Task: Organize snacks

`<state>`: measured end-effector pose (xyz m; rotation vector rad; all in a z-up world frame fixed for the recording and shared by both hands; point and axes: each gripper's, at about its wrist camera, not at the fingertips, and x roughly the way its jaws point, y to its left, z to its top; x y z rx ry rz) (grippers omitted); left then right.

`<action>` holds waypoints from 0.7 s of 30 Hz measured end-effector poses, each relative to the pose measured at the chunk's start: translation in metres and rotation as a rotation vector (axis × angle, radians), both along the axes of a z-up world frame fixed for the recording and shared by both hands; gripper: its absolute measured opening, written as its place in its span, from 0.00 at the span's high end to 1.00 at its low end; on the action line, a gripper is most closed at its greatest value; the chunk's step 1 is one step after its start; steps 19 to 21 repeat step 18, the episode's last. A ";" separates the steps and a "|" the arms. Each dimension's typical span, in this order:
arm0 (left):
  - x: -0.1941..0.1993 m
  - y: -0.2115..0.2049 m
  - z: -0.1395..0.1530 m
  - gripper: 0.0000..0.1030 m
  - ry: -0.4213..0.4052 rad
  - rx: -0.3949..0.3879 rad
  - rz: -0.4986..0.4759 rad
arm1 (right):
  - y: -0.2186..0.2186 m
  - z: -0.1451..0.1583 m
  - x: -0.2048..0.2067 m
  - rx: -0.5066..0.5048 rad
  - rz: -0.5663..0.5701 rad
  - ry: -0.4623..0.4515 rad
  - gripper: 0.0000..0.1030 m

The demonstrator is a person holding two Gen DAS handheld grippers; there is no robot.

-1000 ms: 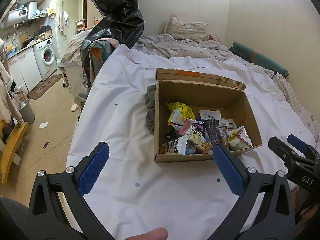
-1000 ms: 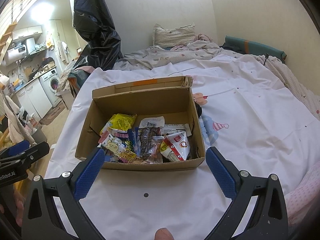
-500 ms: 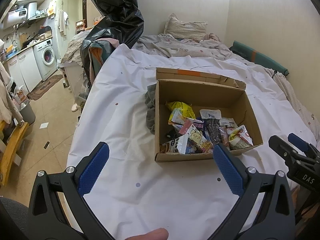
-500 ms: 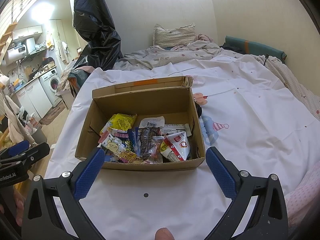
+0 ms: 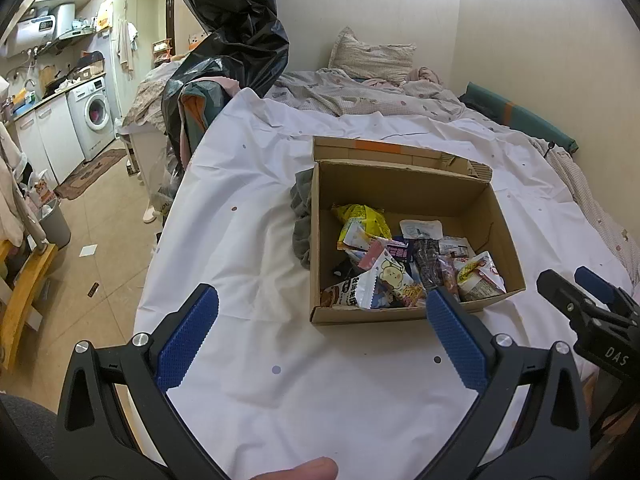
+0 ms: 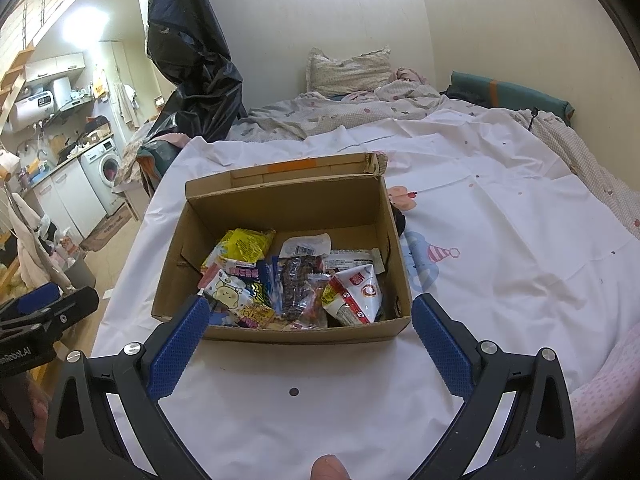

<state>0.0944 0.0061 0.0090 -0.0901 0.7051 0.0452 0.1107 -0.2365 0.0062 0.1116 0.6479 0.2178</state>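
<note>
black y-shaped left tongs (image 5: 320, 332) and right tongs (image 6: 310, 338), blue ridged pads (image 5: 186, 338), silver screws, white lettering; bare fingertip (image 6: 328, 468).

Black plastic bag (image 5: 236, 32), pillow (image 5: 372, 58), washing machine (image 5: 94, 114), white sheet (image 5: 248, 216).

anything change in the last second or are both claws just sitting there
Nothing visibly changed. The left claw and right claw hang open and empty short of the cardboard box, and the snack packets lie in it as they were.
</note>
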 end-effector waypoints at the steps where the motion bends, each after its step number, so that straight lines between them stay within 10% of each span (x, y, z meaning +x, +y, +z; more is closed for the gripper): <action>1: 0.000 0.000 0.000 0.00 -0.002 0.000 -0.001 | 0.000 0.000 0.001 0.000 0.001 0.000 0.00; 21: -0.001 -0.001 0.001 0.00 -0.005 0.001 -0.008 | -0.001 0.001 0.001 0.005 -0.003 -0.007 0.00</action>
